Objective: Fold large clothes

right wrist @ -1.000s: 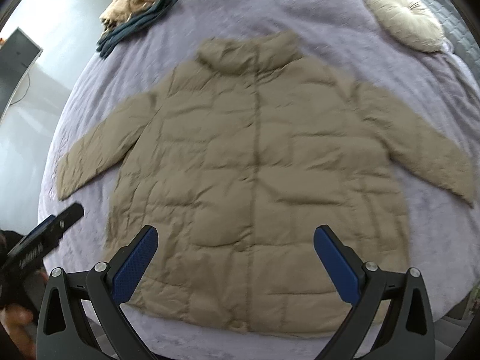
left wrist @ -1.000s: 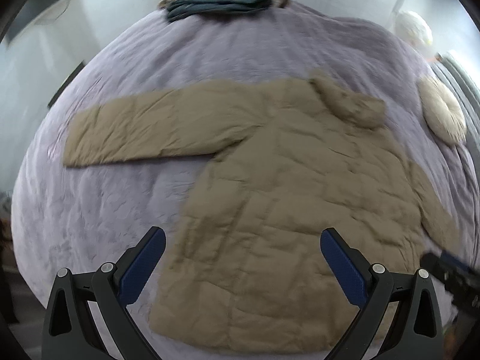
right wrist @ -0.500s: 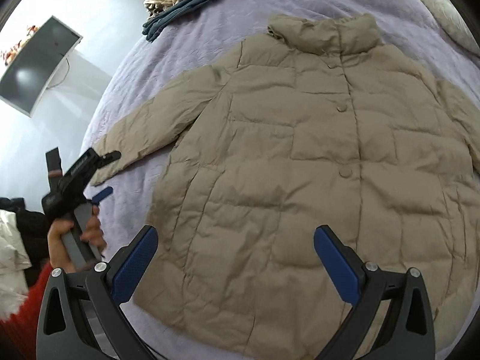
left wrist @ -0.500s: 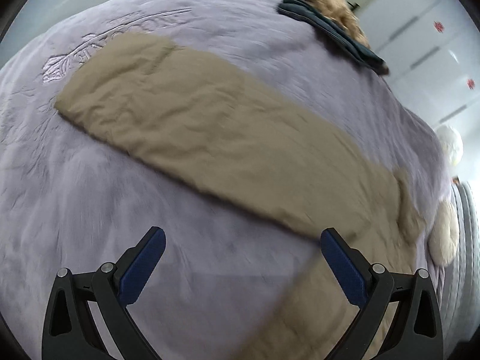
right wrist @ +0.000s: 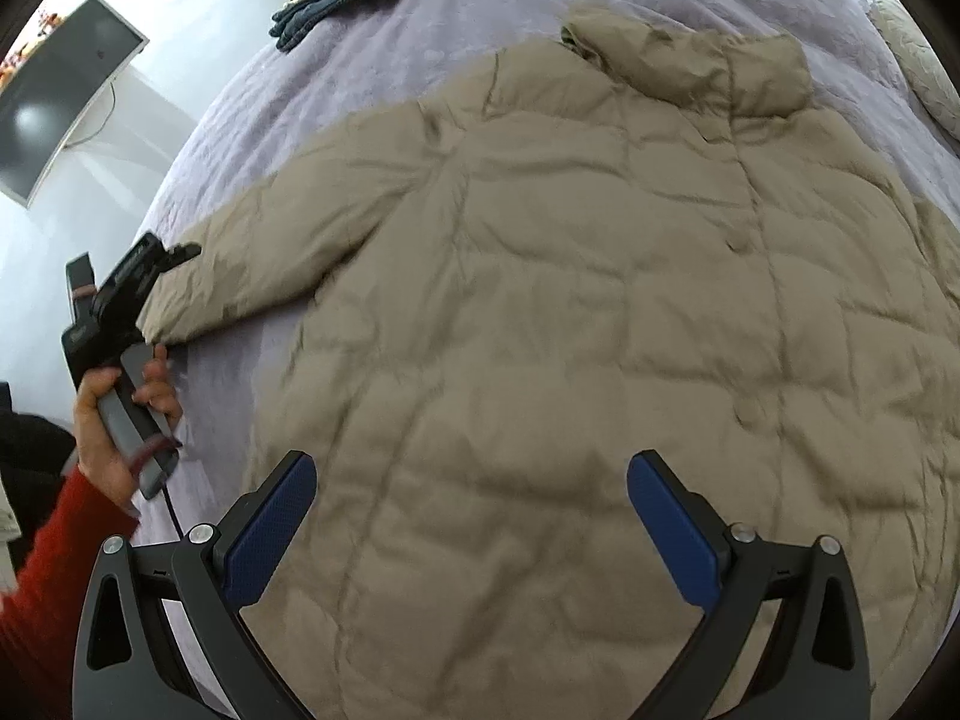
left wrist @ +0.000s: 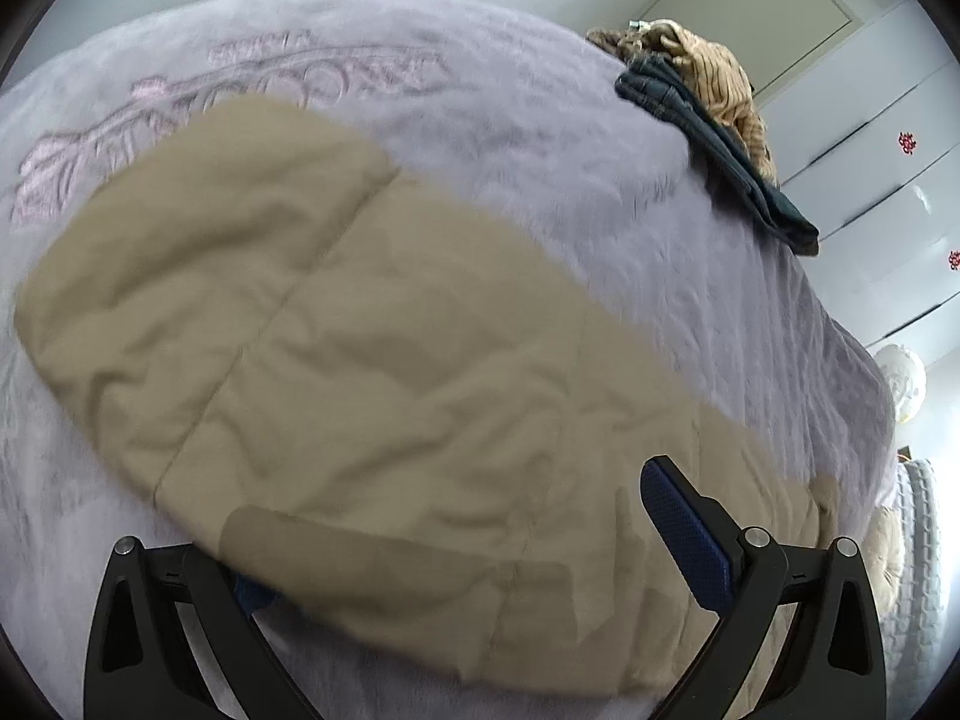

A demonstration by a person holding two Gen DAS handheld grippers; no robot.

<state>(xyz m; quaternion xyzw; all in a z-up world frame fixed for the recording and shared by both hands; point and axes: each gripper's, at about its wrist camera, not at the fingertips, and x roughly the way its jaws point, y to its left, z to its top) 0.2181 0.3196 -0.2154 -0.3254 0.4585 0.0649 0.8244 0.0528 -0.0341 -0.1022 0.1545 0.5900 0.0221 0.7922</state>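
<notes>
A lilac bedspread (right wrist: 384,60) filled both views, the tan puffer coat (right wrist: 600,300) flat ahead of my spread right tongs (right wrist: 471,516). In one second my left tongs (left wrist: 456,564), also spread, had dropped from above the hem to straddle the sleeve cuff (left wrist: 252,324), so I judged the sleeve fold was starting.

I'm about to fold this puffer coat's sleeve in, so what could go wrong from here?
1. The left tongs stand open with the sleeve cuff draped over one finger, so closing may catch only a thin edge that slips out.
2. The padded sleeve looks bulky and may spring back once folded.
3. The right tongs hang open above the coat body, pinning nothing, so the coat may slide on the purple blanket.
</notes>
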